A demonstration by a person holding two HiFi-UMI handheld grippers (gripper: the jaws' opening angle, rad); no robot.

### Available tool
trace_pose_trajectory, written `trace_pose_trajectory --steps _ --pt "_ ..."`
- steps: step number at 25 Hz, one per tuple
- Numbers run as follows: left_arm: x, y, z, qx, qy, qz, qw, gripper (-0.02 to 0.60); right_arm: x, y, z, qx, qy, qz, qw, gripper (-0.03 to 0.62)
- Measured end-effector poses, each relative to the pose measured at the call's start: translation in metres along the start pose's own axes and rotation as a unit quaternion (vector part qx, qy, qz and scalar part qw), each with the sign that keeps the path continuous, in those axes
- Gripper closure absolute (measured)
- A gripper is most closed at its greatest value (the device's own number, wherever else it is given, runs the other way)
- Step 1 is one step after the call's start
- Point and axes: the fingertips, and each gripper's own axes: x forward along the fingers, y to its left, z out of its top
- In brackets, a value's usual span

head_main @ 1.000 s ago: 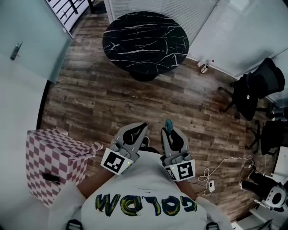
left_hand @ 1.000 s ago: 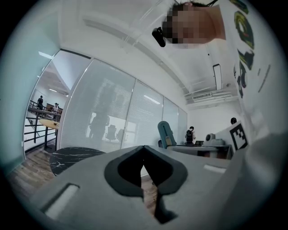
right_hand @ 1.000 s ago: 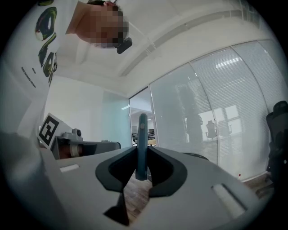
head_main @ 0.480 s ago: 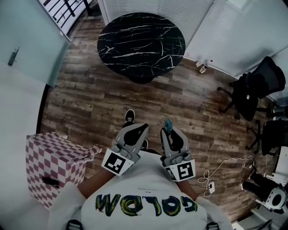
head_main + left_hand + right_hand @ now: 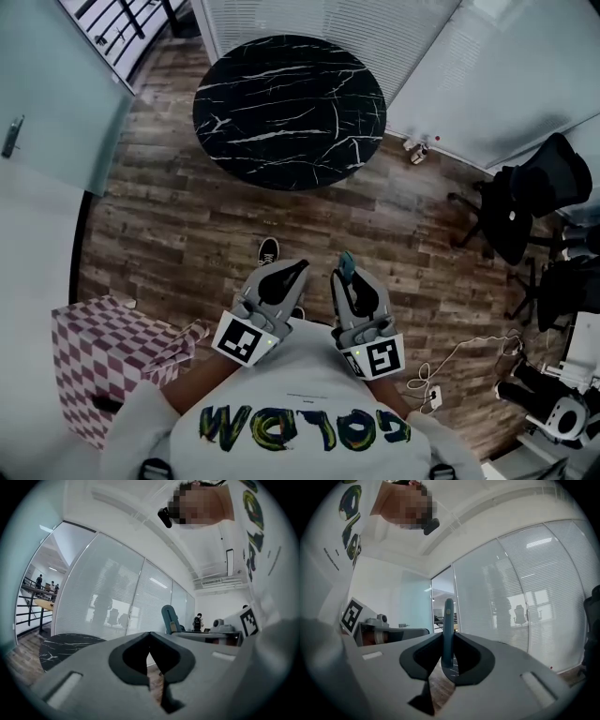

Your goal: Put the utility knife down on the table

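A teal-blue utility knife (image 5: 448, 630) stands between the pads of my right gripper (image 5: 448, 660), which is shut on it; in the head view the utility knife (image 5: 346, 263) sticks out ahead of the right gripper (image 5: 349, 281). My left gripper (image 5: 286, 277) is held beside it, close to the person's chest, its jaws shut with nothing between them, as the left gripper (image 5: 151, 679) view shows. The round black marble table (image 5: 289, 110) stands well ahead of both grippers, across a stretch of wood floor.
A pink-and-white checkered box (image 5: 112, 361) stands on the floor at the left. A black office chair (image 5: 530, 202) is at the right, with cables (image 5: 450, 361) on the floor. A glass partition with blinds (image 5: 487, 75) runs behind the table. A shoe (image 5: 267, 251) shows below the grippers.
The whole view has shifted: the round table lies lower in the head view and closer to the grippers. Both grippers keep their pose and the knife stays held in the right one.
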Motion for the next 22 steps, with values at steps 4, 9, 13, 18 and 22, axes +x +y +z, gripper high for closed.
trace_pose_trajectory --steps 4,9,13,18,22 --pt "0.026 0.057 0.009 -0.001 0.007 -0.004 1.0000 0.581 0.063 -0.015 0.002 0.001 0.004 -0.003 1.000 0.522" --pt "0.053 0.135 0.032 -0.005 0.002 -0.001 1.0000 0.581 0.150 -0.024 0.012 -0.002 0.003 0.004 1.000 0.522" --pt "0.066 0.187 0.046 -0.007 -0.005 0.002 1.0000 0.581 0.204 -0.029 0.015 -0.007 0.006 0.007 1.000 0.521" --pt "0.075 0.232 0.053 -0.012 -0.005 0.011 0.9999 0.581 0.246 -0.032 0.016 -0.013 0.012 0.010 1.000 0.521" --pt "0.080 0.249 0.052 -0.018 -0.003 0.018 0.9997 0.581 0.261 -0.034 0.012 -0.011 0.021 0.014 1.000 0.522"
